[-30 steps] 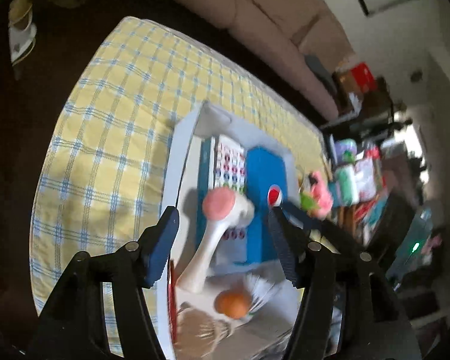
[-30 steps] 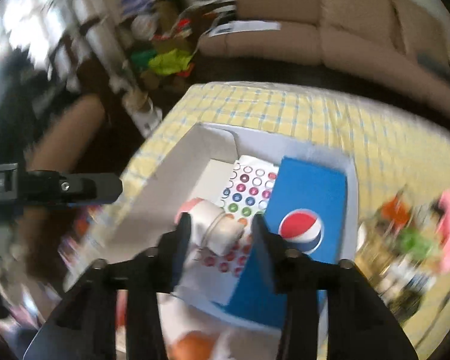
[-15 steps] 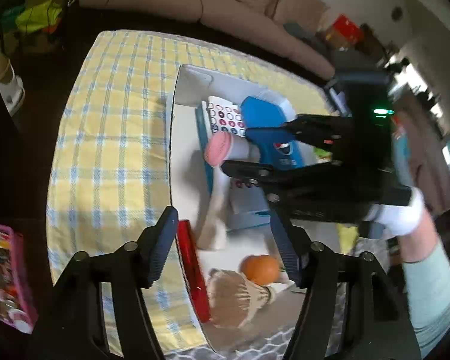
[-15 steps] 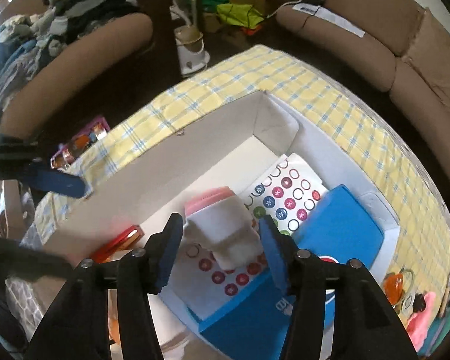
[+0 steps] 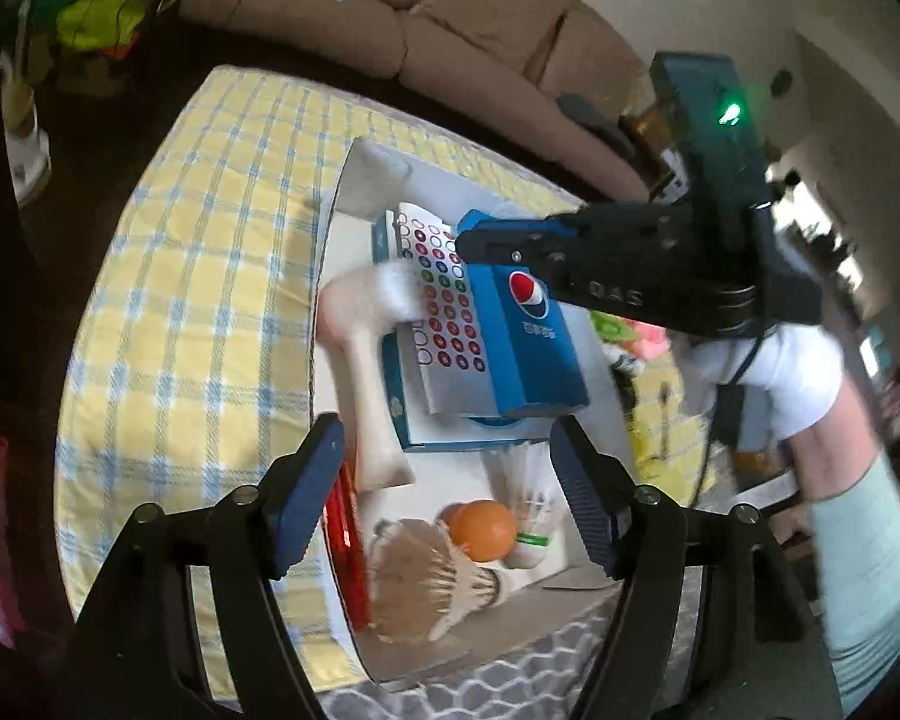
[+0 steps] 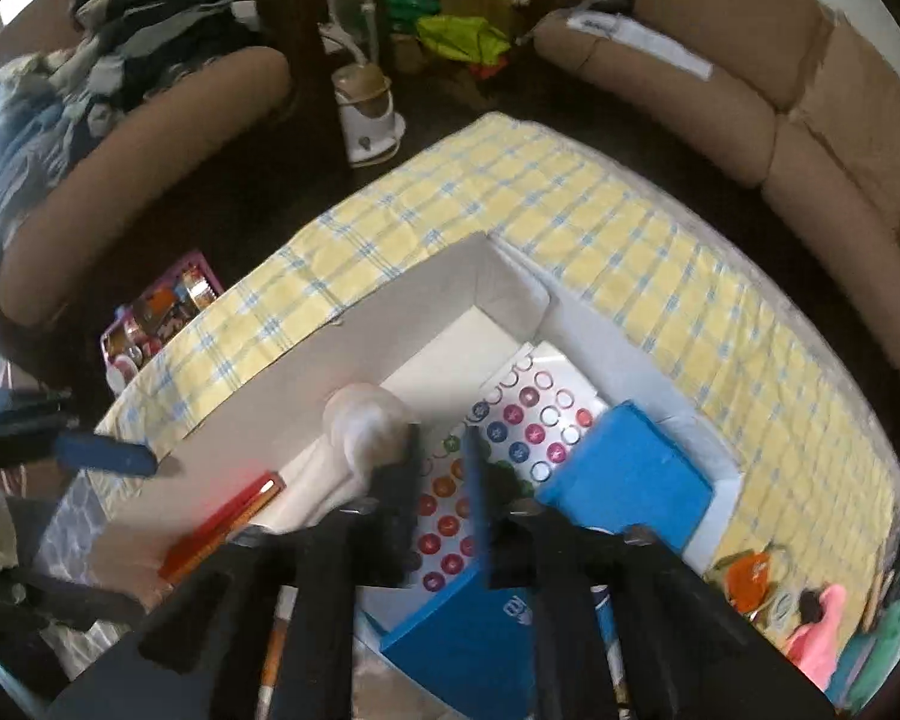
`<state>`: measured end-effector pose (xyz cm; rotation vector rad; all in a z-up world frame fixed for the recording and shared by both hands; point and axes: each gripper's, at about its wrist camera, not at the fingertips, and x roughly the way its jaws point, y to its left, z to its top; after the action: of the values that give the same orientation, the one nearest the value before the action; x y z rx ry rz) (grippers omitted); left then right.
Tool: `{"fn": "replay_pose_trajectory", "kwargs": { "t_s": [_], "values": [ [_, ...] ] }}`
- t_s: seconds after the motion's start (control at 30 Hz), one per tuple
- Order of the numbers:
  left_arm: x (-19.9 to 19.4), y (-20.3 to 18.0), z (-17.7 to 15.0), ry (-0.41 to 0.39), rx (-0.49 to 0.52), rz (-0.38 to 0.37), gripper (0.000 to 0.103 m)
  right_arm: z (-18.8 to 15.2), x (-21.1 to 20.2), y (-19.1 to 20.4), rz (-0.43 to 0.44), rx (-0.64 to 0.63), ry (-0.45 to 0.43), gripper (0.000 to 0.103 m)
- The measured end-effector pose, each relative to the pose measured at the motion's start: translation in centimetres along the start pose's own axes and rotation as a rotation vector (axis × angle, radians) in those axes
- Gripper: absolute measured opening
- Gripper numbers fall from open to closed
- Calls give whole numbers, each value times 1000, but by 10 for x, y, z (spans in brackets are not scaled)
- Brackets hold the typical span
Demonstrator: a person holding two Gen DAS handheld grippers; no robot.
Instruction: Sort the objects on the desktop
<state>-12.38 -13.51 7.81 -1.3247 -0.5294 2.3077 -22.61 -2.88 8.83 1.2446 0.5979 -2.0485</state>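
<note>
Two tools over white box point(image 5: 354, 192) on checked worktop point(image 5: 198, 276). Left tool point(image 5: 447, 483) wide, empty, above box's near end by shuttlecocks point(image 5: 432, 588) and orange ball point(image 5: 483, 531). Pink-headed brush point(image 5: 360, 360) lies just beyond, along box's left wall, handle toward left tool. Right tool point(image 6: 444, 468) narrow, apparently empty, farther in over sticker sheet point(image 5: 444, 300), brush head just beside its left finger point(image 6: 399, 468).
</note>
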Motion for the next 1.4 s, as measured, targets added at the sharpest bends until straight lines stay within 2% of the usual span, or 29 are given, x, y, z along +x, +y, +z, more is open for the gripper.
{"fn": "replay_pose_trajectory", "kwargs": {
  "t_s": [0.03,0.07,0.17,0.3,0.47,0.53,0.67,0.83,1.07,1.1,1.23,1.4],
  "values": [
    [1,-4,0,2,26,18,67,-1,-1,3,-24,-24,-4,58],
    [2,-7,1,0,45,25,67,-3,0,6,-39,-37,-4,63],
    [5,-10,-1,1,45,4,67,-6,12,13,-57,-36,31,63],
    [16,-12,-5,34,45,-3,67,-6,20,23,-41,-30,24,60],
    [14,-20,-9,26,62,-3,68,-14,15,17,-9,104,-3,58],
    [13,-24,-11,24,81,15,76,-22,3,15,22,154,-35,58],
    [12,-30,-14,18,109,56,80,-46,-18,11,40,241,-56,60],
    [7,-38,-19,6,135,91,87,-75,-41,11,25,305,-98,70],
    [0,-52,-29,-18,143,117,97,-110,-69,18,7,350,-123,73],
    [-1,-53,-32,-19,139,109,102,-116,-73,21,2,352,-125,76],
    [-4,-60,-42,-15,150,129,103,-133,-87,30,6,363,-166,92],
    [-10,-65,-56,-14,135,155,103,-157,-100,36,-2,401,-188,99]
  ]
}}
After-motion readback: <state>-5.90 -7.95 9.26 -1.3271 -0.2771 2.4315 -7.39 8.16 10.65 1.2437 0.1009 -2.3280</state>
